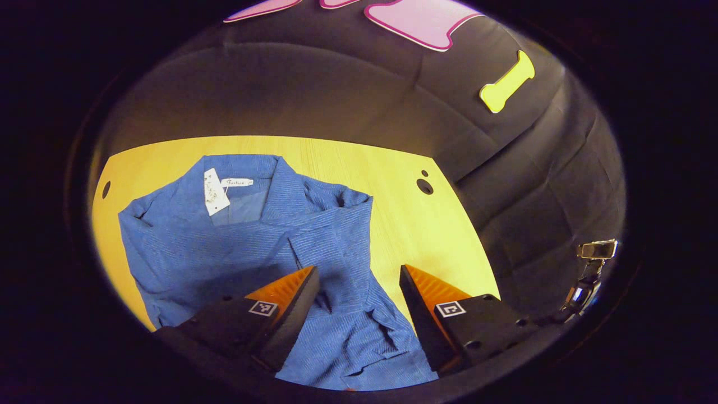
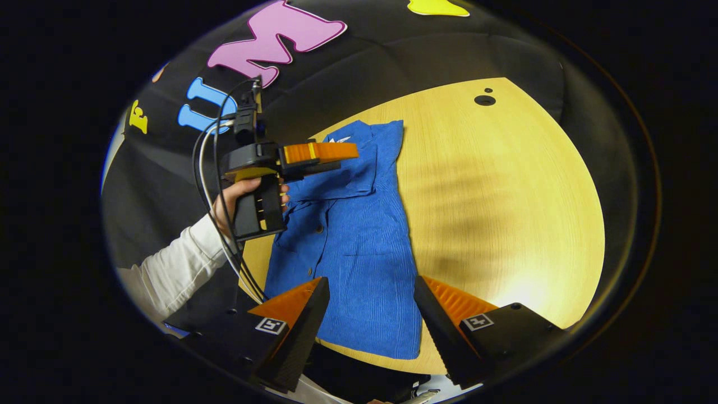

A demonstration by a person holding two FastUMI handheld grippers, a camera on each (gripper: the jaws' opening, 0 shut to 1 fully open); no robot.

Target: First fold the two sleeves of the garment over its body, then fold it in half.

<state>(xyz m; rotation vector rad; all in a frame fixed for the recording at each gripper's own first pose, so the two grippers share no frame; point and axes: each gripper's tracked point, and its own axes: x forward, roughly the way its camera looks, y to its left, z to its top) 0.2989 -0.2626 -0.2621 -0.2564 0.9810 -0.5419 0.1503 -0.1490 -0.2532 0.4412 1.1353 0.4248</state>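
Observation:
A blue striped shirt point(image 1: 235, 247) lies flat on the yellow wooden table point(image 1: 426, 235), its collar and white tag point(image 1: 214, 191) at the far end. A sleeve point(image 1: 336, 207) is folded over its body. My left gripper point(image 1: 359, 275) hovers open over the shirt's right half, with nothing between its fingers. In the right gripper view the shirt point(image 2: 359, 235) forms a narrow strip running away from me. A hand in a white sleeve point(image 2: 179, 264) holds the left gripper point(image 2: 320, 152) above the shirt's collar end. My right gripper point(image 2: 371, 283) stands open above the hem.
The table point(image 2: 505, 196) has bare wood right of the shirt and small round holes point(image 2: 484, 100) near its far edge. Cables point(image 2: 210, 185) trail from the left gripper. A small device on a stand point(image 1: 597, 249) stands off the table's right side.

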